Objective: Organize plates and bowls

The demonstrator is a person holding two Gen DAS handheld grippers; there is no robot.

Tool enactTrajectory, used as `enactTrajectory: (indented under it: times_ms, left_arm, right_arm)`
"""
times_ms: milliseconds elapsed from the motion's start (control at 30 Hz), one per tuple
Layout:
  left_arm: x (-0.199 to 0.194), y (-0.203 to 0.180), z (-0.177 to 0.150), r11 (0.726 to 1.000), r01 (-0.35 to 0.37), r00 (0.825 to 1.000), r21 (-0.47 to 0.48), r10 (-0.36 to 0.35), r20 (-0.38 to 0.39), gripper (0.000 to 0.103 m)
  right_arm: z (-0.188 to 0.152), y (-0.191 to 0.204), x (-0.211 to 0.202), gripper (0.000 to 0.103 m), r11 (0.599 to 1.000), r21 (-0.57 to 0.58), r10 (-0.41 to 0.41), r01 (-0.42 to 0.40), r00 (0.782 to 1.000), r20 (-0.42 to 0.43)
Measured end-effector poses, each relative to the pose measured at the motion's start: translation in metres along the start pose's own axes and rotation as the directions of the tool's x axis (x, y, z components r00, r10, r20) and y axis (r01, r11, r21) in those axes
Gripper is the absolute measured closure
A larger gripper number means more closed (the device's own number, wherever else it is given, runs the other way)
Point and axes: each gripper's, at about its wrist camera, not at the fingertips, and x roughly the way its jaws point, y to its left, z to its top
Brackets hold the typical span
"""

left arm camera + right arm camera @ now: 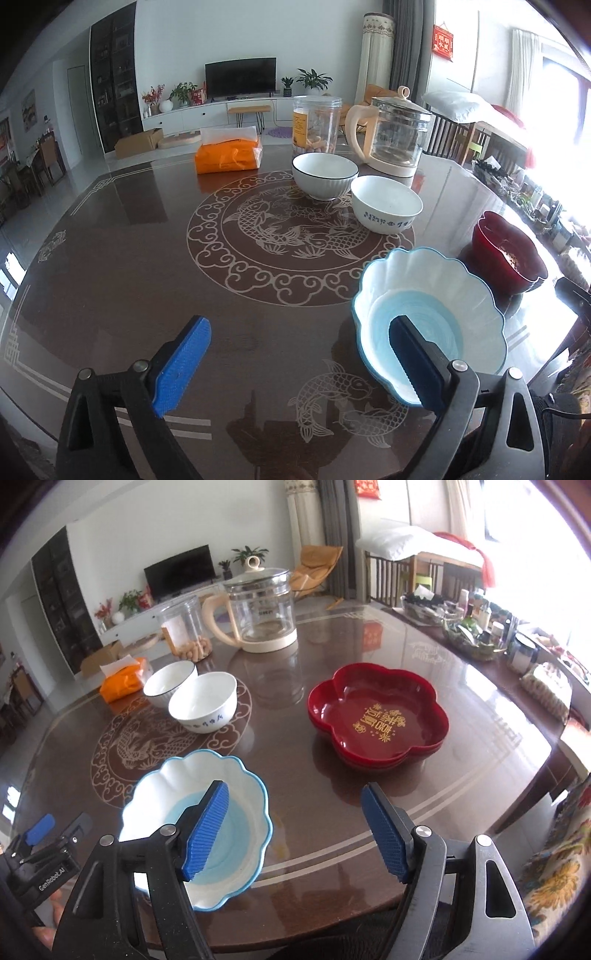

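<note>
In the right wrist view, the left gripper (pixel 40 834) sits at the lower left edge, its jaws spread with nothing between them. Up and to the right, two white bowls (pixel 203 701) stand touching on the brown counter (pixel 332 794). The scalloped blue-rimmed bowl (pixel 162 786) lies at lower centre-left. The right gripper (pixel 295 834) fills the bottom centre, jaws apart and empty. The stacked red plates (pixel 376 716) rest at centre right.
</note>
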Motion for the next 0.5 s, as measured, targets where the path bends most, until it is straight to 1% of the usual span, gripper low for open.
enactTrajectory:
  times_ms: [100,267,400,500]
  left_arm:
    - [-0.008,-0.006,-0.007,1.000,0.013,1.000,0.016,-0.013,0.001,0.006]
    - [-0.014,-0.009,-0.010,0.998,0.055,0.999,0.008,-0.055,-0.004,0.006]
    - [-0.016,-0.005,-0.012,0.996,0.087,0.996,-0.034,-0.087,0.001,0.006]
    - [-0.014,-0.005,-0.011,0.995,0.085,0.996,-0.045,-0.085,-0.012,0.006]
  right_arm:
    - [-0.022,0.003,-0.016,0.024,1.000,-0.005,-0.023,0.024,0.997,0.074]
    - [-0.051,0.007,-0.034,0.024,0.998,-0.047,-0.043,0.053,0.983,0.178]
    - [-0.062,0.009,-0.033,0.024,0.997,-0.057,-0.031,0.043,0.981,0.194]
    - [-0.067,0.012,-0.032,0.024,0.996,-0.078,-0.031,0.047,0.980,0.194]
